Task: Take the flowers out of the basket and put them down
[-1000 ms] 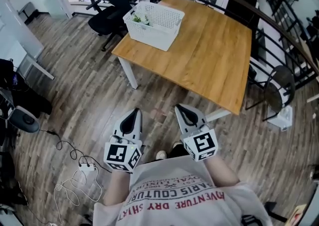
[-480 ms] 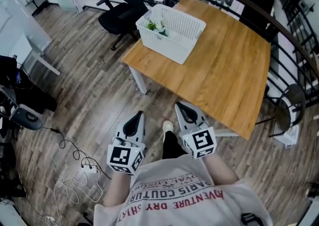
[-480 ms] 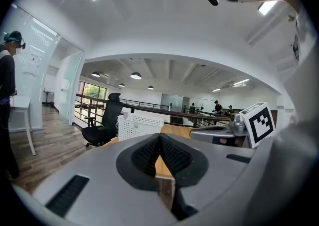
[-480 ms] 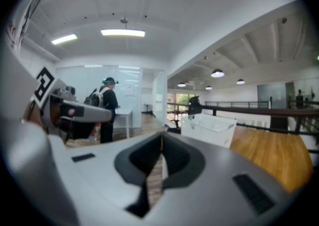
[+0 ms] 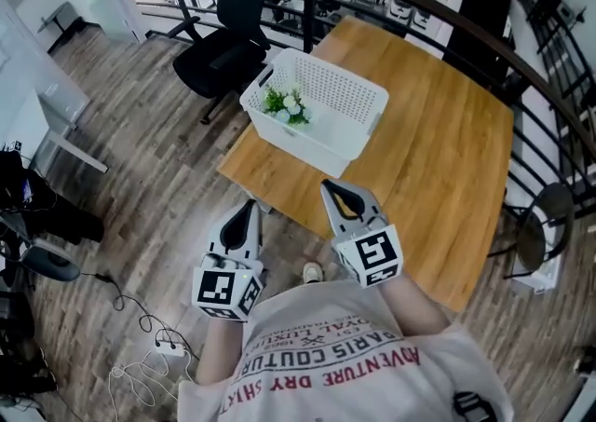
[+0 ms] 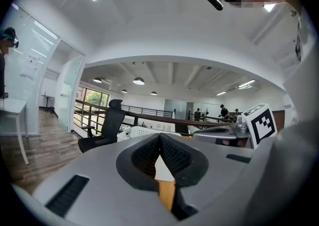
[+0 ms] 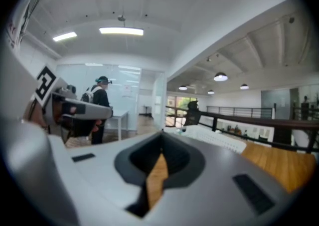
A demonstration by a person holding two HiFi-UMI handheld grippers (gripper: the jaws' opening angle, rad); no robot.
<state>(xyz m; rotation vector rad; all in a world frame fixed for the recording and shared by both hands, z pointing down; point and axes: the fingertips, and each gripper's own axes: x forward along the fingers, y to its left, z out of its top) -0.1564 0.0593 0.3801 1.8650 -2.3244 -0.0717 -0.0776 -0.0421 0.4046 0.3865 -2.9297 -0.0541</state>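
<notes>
A white perforated basket (image 5: 328, 111) stands on the near left part of the wooden table (image 5: 438, 150). A small bunch of white flowers with green leaves (image 5: 285, 105) lies in its left end. My left gripper (image 5: 248, 208) is shut and empty, held over the floor just short of the table's edge. My right gripper (image 5: 332, 191) is also shut and empty, its tip over the table's near edge, just in front of the basket. From the left gripper view the basket (image 6: 143, 131) shows beyond the shut left gripper (image 6: 159, 136). From the right gripper view the basket (image 7: 219, 138) lies ahead and to the right.
A black office chair (image 5: 226, 34) stands behind the table's left corner. A dark curved railing (image 5: 438, 10) runs behind the table. Another black chair (image 5: 526, 234) is at the right. Cables and a power strip (image 5: 168, 347) lie on the wooden floor at the left.
The person has walked up to the table, so the basket and table are now much nearer. Both grippers have advanced with the person, still shut; the right one now reaches the table's edge.
</notes>
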